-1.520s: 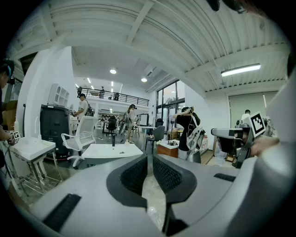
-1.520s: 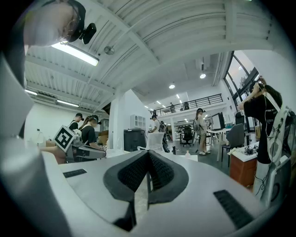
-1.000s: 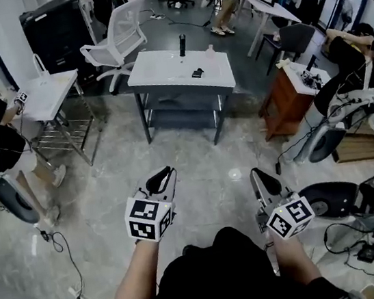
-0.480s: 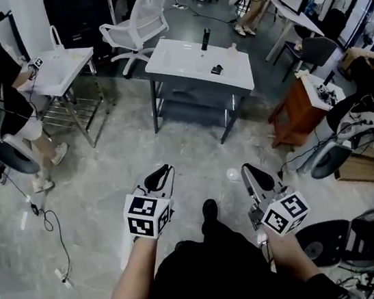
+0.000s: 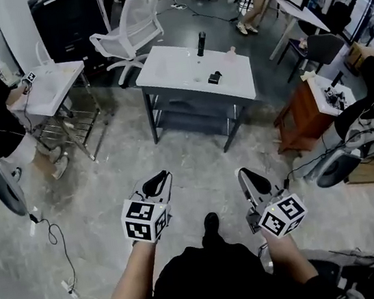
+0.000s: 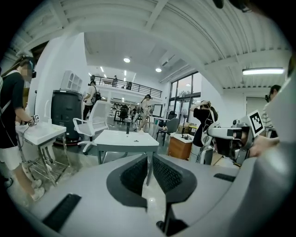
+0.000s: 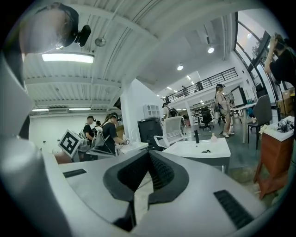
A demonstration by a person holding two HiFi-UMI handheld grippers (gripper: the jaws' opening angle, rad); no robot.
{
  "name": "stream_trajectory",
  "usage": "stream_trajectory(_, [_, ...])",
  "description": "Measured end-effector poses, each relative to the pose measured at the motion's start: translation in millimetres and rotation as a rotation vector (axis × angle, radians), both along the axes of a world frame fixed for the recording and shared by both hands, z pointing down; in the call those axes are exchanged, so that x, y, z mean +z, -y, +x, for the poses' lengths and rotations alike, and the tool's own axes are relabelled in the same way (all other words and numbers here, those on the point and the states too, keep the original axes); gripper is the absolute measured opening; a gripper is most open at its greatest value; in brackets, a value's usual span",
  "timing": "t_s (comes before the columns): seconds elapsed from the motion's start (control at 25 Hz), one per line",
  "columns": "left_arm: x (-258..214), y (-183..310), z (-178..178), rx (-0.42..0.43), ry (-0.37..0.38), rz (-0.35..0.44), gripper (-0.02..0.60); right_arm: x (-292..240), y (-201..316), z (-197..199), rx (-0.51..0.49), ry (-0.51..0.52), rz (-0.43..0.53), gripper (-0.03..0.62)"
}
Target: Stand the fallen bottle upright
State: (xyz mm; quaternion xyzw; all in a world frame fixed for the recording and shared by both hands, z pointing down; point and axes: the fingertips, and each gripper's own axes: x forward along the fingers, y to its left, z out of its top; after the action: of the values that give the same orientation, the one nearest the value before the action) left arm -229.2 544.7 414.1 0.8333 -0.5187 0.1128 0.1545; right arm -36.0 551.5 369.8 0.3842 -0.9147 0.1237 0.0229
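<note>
A white table (image 5: 183, 70) stands several steps ahead on the grey floor. On it a tall dark bottle (image 5: 202, 43) stands upright near the far edge, with a small clear bottle (image 5: 231, 51) to its right. A small dark thing (image 5: 215, 78) lies nearer the front; it is too small to identify. My left gripper (image 5: 157, 183) and right gripper (image 5: 252, 179) hover low in front of me, far short of the table, both shut and empty. The left gripper view shows the table (image 6: 125, 139) beyond its own jaws, and the right gripper view shows the table (image 7: 199, 149) with the dark bottle (image 7: 196, 136).
A white office chair (image 5: 130, 32) stands behind the table's left end. A smaller white table (image 5: 53, 84) with a person beside it is at the left. A brown cabinet (image 5: 306, 115) and parked scooters (image 5: 354, 156) line the right. Cables (image 5: 55, 240) trail on the floor.
The person carrying the grippers has walked forward: the white table is nearer and more central in the head view. Both grippers travelled along, still shut and empty.
</note>
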Motion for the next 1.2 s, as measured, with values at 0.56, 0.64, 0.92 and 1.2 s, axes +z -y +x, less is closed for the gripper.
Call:
stream_trajectory(0.56, [-10.7,231.8,132.1,0.071,0.049,-0.015,0.051,8.7,219.0,121.8,0.040,0.046,-0.045,0.014])
stream_trajectory(0.64, [-12.4,255.3,149.1,0.087,0.054,-0.009,0.051,7.6,241.5,139.4,0.061,0.047,-0.049,0.014])
stream_trajectory(0.92, [-11.0,322.3,188.3,0.133,0.073,-0.002,0.051,14.4,299.9,179.3,0.116,0.061,-0.070,0.014])
stream_trajectory(1.2, [3.9,404.2,191.3,0.160,0.062,-0.010,0.051,27.5,365.8,179.1,0.137,0.037,-0.095,0.014])
